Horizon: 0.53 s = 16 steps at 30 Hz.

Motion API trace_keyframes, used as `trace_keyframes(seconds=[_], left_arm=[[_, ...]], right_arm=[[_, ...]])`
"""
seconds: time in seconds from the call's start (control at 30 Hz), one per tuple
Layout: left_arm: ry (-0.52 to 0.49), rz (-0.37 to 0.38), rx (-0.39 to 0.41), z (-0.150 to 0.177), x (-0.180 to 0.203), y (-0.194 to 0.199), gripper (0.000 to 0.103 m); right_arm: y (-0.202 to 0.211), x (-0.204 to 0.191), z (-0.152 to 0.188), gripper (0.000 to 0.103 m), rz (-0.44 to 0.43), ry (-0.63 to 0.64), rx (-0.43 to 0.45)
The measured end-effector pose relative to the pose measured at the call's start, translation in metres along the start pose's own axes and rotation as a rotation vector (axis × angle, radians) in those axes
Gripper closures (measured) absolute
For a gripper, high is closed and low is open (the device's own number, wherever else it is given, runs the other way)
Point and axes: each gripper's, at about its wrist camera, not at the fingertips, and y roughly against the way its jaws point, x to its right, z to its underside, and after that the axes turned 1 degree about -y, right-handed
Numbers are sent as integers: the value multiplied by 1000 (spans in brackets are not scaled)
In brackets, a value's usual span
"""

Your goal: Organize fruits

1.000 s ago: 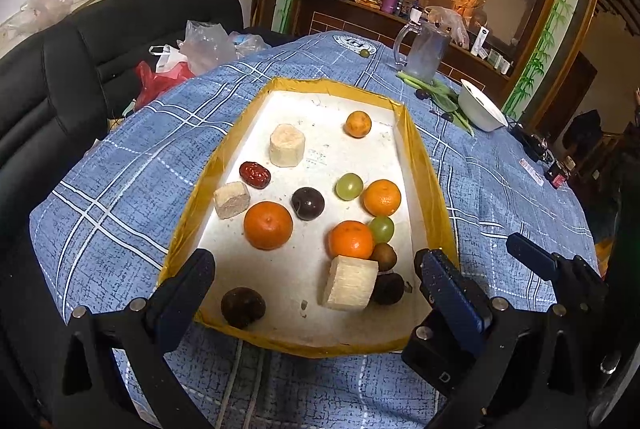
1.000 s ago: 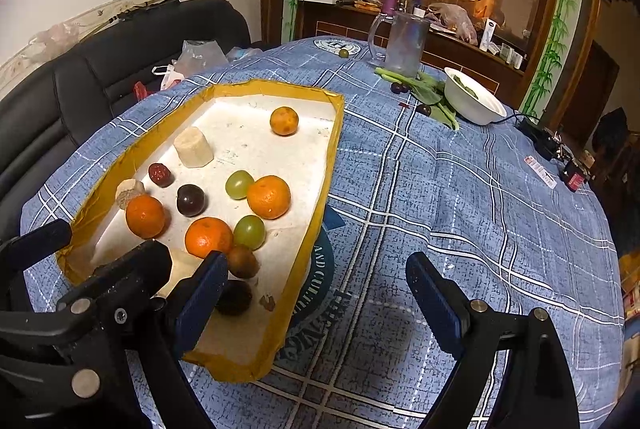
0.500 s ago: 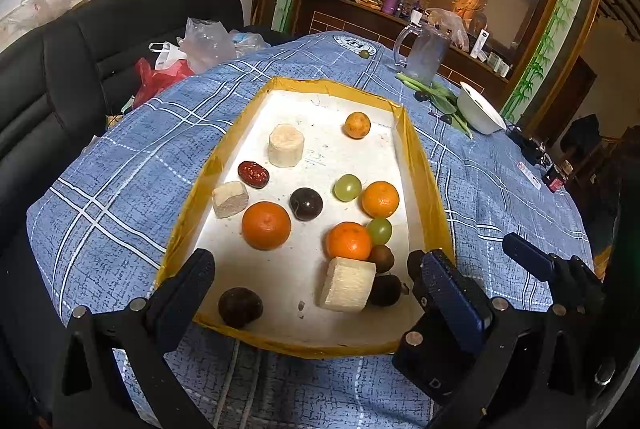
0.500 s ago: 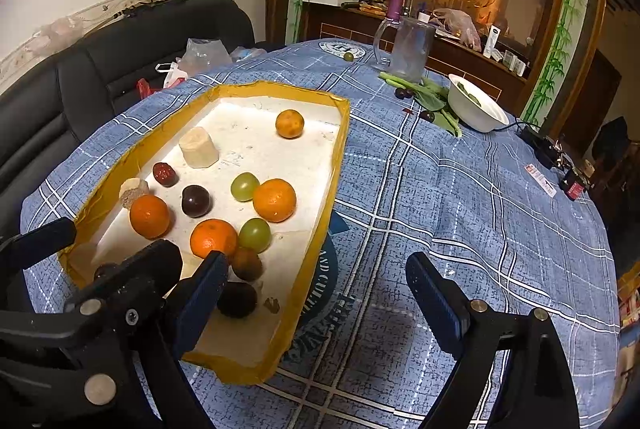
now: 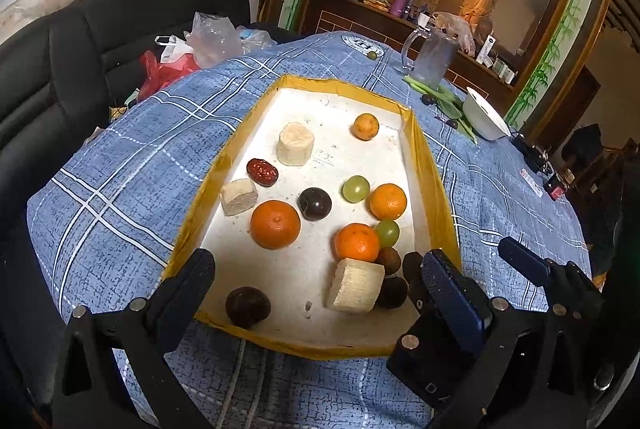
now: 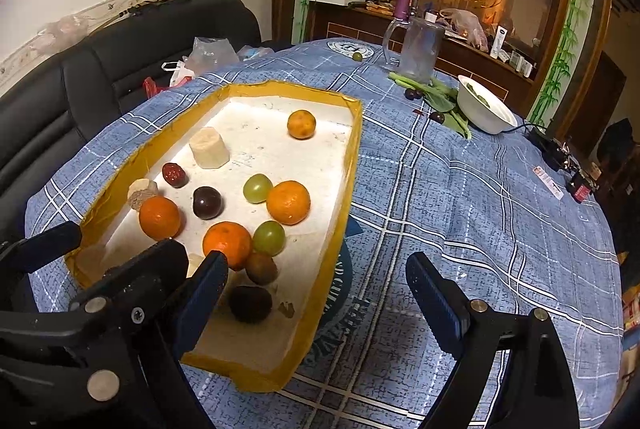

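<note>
A white tray with a yellow rim (image 5: pixel 436 197) (image 6: pixel 348 185) lies on the blue checked tablecloth. It holds several oranges (image 5: pixel 275 224) (image 6: pixel 288 202), two green grapes (image 5: pixel 356 188), dark round fruits (image 5: pixel 315 204) (image 5: pixel 247 307), a red date (image 5: pixel 262 171) and pale cut pieces (image 5: pixel 295 149) (image 5: pixel 355 286). My left gripper (image 5: pixel 318 277) is open and empty above the tray's near end. My right gripper (image 6: pixel 320 289) is open and empty, straddling the tray's right rim.
A glass jug (image 6: pixel 418 47), green vegetables (image 6: pixel 440 97), dark plums (image 6: pixel 412 94) and a white bowl (image 6: pixel 486 111) stand at the far right. A black sofa (image 5: pixel 80 45) with plastic bags (image 5: pixel 208 39) is on the left. Small items (image 6: pixel 580 189) lie near the right table edge.
Both grippers have risen or drawn back slightly; the tray sits a little lower and nearer in both views. Both stay open and nothing in the tray has moved.
</note>
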Motion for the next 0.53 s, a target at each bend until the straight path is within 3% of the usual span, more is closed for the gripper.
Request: trace_keyframes(seconds=[0.53], left_arm=[[2,-25,2,-3,7,12,0]], right_arm=[[2,7,1,10,-104,-44,-3]])
